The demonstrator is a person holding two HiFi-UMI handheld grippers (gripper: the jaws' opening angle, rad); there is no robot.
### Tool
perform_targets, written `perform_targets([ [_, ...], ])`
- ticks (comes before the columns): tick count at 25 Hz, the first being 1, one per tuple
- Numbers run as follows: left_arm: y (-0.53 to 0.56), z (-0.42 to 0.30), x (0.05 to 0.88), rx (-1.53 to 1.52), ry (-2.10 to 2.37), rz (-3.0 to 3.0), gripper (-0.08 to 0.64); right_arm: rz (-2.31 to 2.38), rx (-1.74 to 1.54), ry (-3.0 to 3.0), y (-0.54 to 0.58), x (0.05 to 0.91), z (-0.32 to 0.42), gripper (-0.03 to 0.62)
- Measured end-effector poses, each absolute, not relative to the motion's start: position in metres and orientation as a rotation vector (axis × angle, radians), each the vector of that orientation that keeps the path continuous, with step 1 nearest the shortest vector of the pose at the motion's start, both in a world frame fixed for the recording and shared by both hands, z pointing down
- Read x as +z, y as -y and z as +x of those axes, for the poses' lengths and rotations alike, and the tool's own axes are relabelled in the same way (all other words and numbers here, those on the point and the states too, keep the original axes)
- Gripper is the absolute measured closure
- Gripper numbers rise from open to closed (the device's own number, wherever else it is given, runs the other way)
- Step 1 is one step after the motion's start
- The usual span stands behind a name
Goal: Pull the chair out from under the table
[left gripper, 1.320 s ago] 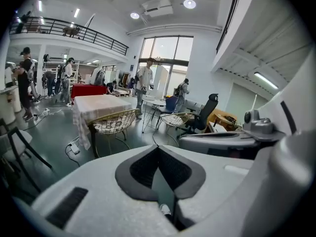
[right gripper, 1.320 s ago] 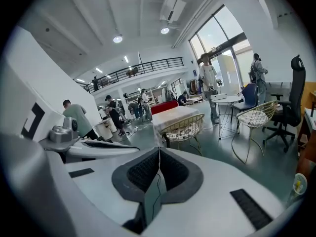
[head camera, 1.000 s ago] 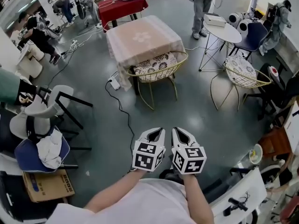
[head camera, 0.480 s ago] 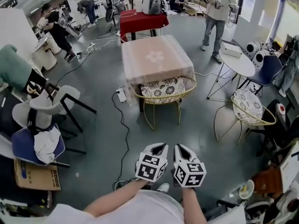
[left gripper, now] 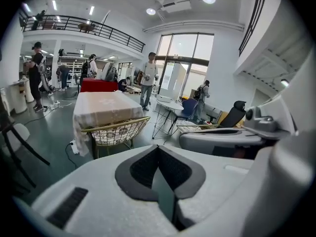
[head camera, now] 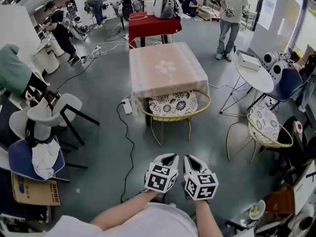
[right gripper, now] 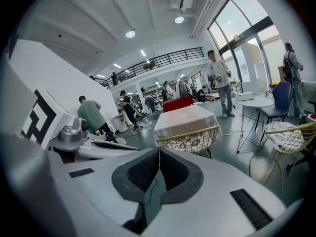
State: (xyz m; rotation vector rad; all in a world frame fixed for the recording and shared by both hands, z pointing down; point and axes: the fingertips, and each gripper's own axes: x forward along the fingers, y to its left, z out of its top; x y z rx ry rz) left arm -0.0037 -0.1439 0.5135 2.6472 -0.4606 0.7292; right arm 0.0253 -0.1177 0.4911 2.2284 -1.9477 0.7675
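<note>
Holds left gripper and right gripper side by side, jaws of each pressed together on nothing, aimed at the gold wire chair, well apart. Sits tucked under the cloth-covered table, at its near edge; probably means closing in first.

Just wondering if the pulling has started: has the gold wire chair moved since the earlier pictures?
No. The chair still sits tucked at the table, its patterned cushion partly under the cloth's edge, as before.

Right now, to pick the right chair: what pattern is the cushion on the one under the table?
Cushion: white with dark flowers; head view.
</note>
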Motion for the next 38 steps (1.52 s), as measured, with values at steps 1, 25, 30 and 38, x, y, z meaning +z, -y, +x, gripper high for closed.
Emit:
perform_targets([
  [1,0.155,0.003,0.513,0.724,0.458,2.643,0.557,2.223,0.758,1.945,0.129,0.490,0.032,0.589],
  [25,0.303,0.074,0.518,0.709,0.378,2.645,0.557,2.015,0.606,1.901,0.281,0.502,0.100,0.589],
  [30,0.313,0.093,0.527,0.707,0.417,2.638,0.557,1.908,0.554,1.942,0.296,0.511,0.127,0.589],
  [38,0.336,0.130,0.533,0.724,0.501,2.705,0.555,1.625,0.379,1.956,0.314,0.530,0.166,0.588],
])
